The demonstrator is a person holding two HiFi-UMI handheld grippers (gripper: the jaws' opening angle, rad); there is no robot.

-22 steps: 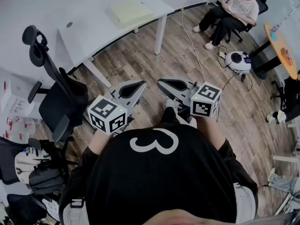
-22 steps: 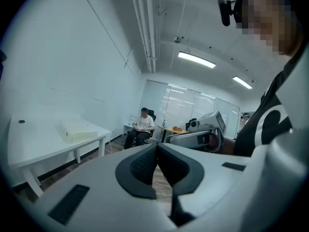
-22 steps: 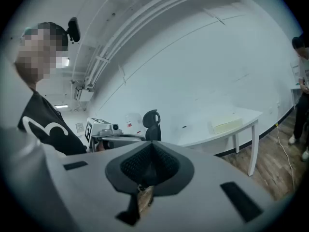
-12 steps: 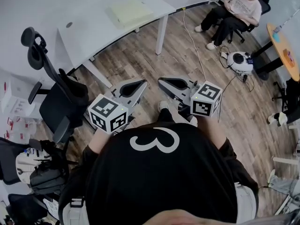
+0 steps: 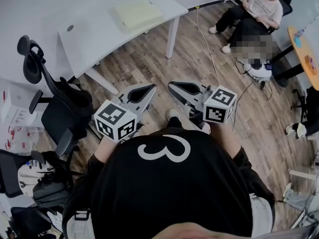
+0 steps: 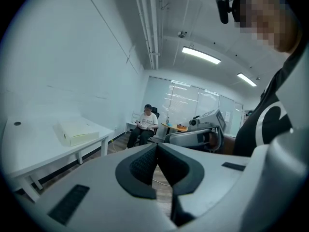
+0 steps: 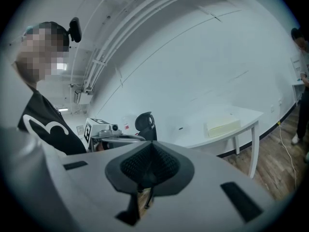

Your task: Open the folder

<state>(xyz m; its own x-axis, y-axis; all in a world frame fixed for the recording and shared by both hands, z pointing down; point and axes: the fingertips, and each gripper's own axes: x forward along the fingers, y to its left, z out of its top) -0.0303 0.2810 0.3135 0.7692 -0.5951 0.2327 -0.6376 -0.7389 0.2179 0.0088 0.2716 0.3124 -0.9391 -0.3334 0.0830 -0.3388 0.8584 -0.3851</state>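
A pale yellow folder (image 5: 135,13) lies closed and flat on the white table (image 5: 94,31), well ahead of me. It also shows in the left gripper view as the folder (image 6: 76,131) and in the right gripper view as the folder (image 7: 223,126). My left gripper (image 5: 149,87) and right gripper (image 5: 172,86) are held side by side in front of my body over the wooden floor, far short of the table. Both are shut with nothing between the jaws, as seen on the left gripper (image 6: 156,146) and the right gripper (image 7: 150,146).
A black office chair (image 5: 60,103) stands left of me beside the table. A person (image 5: 254,9) sits at the far right, near a round orange table (image 5: 305,54). A cable (image 5: 209,54) runs across the floor. Bags (image 5: 45,183) and more chairs crowd the lower left.
Both grippers stay where they were, shut. The head view has shifted slightly, so the chair and table sit a little further left in it.
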